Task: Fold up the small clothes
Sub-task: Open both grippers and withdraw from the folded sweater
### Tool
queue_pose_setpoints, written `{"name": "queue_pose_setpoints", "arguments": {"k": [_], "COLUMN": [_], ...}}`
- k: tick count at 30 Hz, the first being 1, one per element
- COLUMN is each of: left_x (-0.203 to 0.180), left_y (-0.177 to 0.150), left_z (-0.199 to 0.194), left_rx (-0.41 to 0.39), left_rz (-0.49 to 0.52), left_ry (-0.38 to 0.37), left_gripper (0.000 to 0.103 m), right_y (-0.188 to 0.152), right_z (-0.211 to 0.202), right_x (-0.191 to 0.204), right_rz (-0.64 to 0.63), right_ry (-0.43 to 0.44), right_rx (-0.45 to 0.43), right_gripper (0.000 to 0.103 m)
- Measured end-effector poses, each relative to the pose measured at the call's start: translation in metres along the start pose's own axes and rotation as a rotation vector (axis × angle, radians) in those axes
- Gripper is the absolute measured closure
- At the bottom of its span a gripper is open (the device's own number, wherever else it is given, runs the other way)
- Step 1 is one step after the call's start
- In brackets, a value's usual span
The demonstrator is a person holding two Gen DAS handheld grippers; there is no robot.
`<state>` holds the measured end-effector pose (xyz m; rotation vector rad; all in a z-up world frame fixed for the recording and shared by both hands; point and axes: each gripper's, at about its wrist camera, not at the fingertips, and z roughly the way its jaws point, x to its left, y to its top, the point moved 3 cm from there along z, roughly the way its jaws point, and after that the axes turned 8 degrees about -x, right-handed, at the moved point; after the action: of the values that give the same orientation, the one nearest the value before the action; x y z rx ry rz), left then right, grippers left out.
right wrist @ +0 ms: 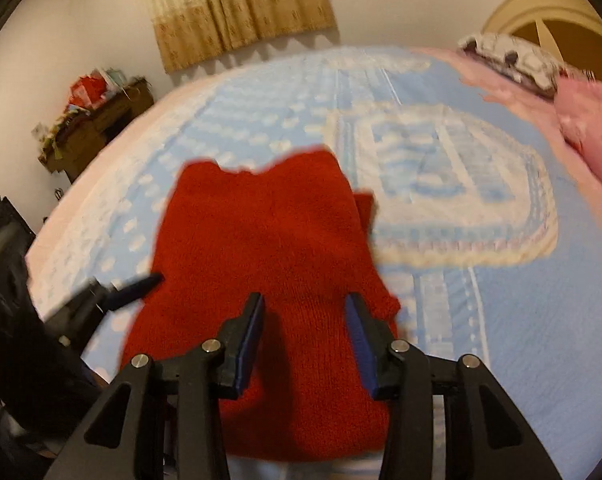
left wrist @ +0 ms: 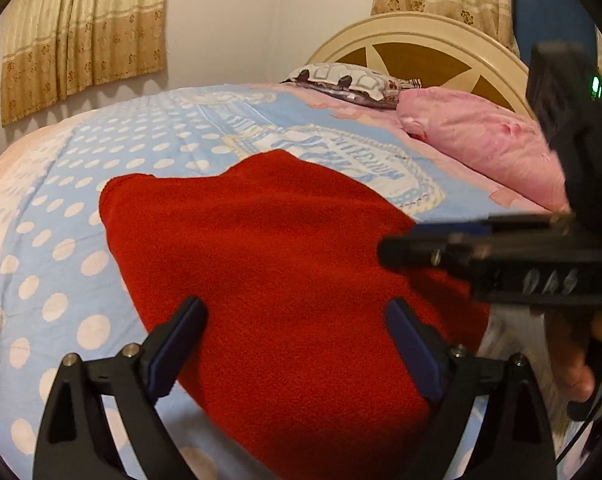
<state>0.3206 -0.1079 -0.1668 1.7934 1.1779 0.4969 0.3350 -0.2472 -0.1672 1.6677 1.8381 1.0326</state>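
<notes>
A red knitted garment (left wrist: 269,264) lies flat on the blue dotted bedspread (left wrist: 61,208). It also shows in the right wrist view (right wrist: 269,240), where the picture is blurred. My left gripper (left wrist: 297,312) is open, its fingers spread wide just above the garment's near part, holding nothing. My right gripper (right wrist: 305,308) is open above the garment's near edge, empty. The right gripper (left wrist: 385,252) reaches in from the right in the left wrist view, its tip over the garment's right edge. The left gripper's tip (right wrist: 141,286) shows at the garment's left edge.
A pink pillow (left wrist: 485,140) and a patterned pillow (left wrist: 349,80) lie by the cream headboard (left wrist: 421,40). Beige curtains (left wrist: 85,32) hang on the wall. A cluttered wooden desk (right wrist: 93,120) stands beyond the bed's far side.
</notes>
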Motion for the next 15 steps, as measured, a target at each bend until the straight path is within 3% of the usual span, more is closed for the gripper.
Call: {"name": "queue_pose_setpoints", "arguments": {"k": [4, 7, 12, 15], "left_x": [0.002, -0.003, -0.007, -0.008], "left_y": [-0.002, -0.004, -0.006, -0.008], "left_z": [0.001, 0.002, 0.002, 0.002], "left_rx": [0.005, 0.011, 0.018, 0.025], "left_rz": [-0.013, 0.008, 0.031, 0.039], "left_ry": [-0.004, 0.007, 0.027, 0.033], "left_gripper": [0.005, 0.003, 0.001, 0.001], "right_y": [0.031, 0.042, 0.036, 0.035], "right_z": [0.017, 0.047, 0.098, 0.106], "right_x": [0.020, 0.027, 0.007, -0.015], "right_rz": [-0.052, -0.065, -0.041, 0.066], "right_ry": [0.073, 0.112, 0.031, 0.039], "right_rx": [0.011, 0.090, 0.221, 0.226], "right_gripper": [0.060, 0.060, 0.060, 0.060]}}
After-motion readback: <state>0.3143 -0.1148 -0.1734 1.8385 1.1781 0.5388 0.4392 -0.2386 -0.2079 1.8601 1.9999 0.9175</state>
